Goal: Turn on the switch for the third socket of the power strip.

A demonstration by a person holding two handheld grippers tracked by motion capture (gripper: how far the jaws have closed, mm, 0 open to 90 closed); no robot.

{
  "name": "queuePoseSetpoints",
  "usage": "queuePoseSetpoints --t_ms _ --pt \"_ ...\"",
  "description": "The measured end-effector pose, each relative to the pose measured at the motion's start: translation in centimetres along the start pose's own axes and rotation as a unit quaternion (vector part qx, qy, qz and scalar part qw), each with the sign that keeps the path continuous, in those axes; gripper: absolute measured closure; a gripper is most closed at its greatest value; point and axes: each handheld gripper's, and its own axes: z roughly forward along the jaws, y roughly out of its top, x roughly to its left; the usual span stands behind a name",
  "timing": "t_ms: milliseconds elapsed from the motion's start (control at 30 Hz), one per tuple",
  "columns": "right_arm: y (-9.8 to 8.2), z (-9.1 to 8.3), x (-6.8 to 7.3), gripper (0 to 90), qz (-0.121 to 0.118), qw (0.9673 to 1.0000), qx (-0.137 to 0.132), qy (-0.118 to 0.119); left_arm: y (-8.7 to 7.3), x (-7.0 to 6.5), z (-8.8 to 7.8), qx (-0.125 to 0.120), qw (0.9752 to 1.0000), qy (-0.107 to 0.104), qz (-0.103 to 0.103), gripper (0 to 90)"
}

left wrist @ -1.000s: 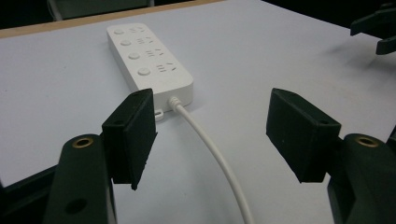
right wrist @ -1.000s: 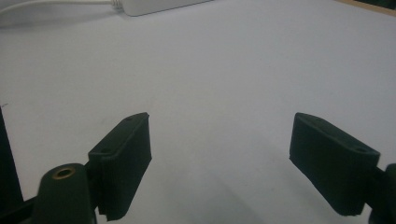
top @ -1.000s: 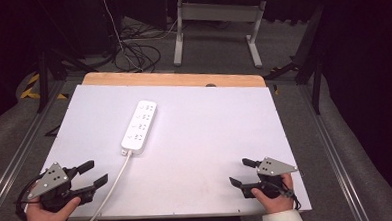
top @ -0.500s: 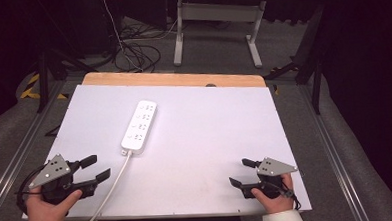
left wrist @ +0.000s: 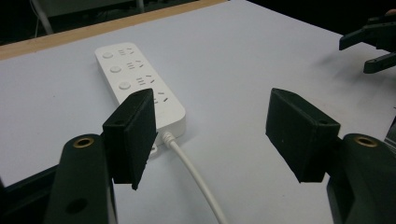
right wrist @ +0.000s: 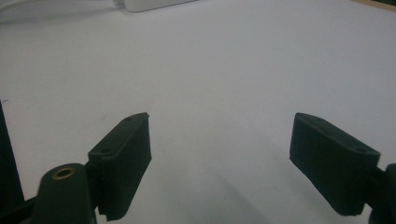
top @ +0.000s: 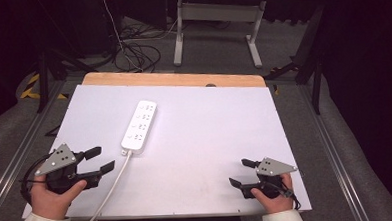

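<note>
White rectangular tabletop (top: 210,135) carries a long white plastic power strip (top: 139,126) with rows of sockets and buttons, its white cable (top: 112,186) running toward the near edge. Left gripper (top: 97,161) hovers just before it, jaws apart and empty; right gripper (top: 243,172), well apart, jaws apart too.

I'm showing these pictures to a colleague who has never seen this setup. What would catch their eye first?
Probably the white power strip, lying alone left of centre on the white table, its cable trailing toward the near edge. Next, the two black grippers at the near corners: the left gripper points its open jaws toward the strip, and the right gripper rests open and empty.
</note>
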Motion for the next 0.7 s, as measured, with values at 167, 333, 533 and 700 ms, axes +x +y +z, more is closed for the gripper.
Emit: queuePoseSetpoints --t_ms 167,333,533,700 --pt "0.0 0.0 0.0 21.0 0.0 1.0 -0.001 0.0 0.7 0.1 0.1 0.001 1.0 -0.002 0.004 35.3" --pt "0.0 0.0 0.0 21.0 0.0 1.0 -0.001 0.0 1.3 0.1 0.2 0.007 0.9999 -0.009 0.009 39.7" --pt "0.0 0.1 0.0 21.0 0.0 1.0 0.0 0.001 2.1 0.4 0.5 0.01 0.9997 -0.016 0.016 51.8" --pt "-0.1 0.1 -0.1 21.0 0.001 1.0 0.001 0.0 3.3 0.9 1.0 0.01 0.9996 -0.022 0.014 54.0"
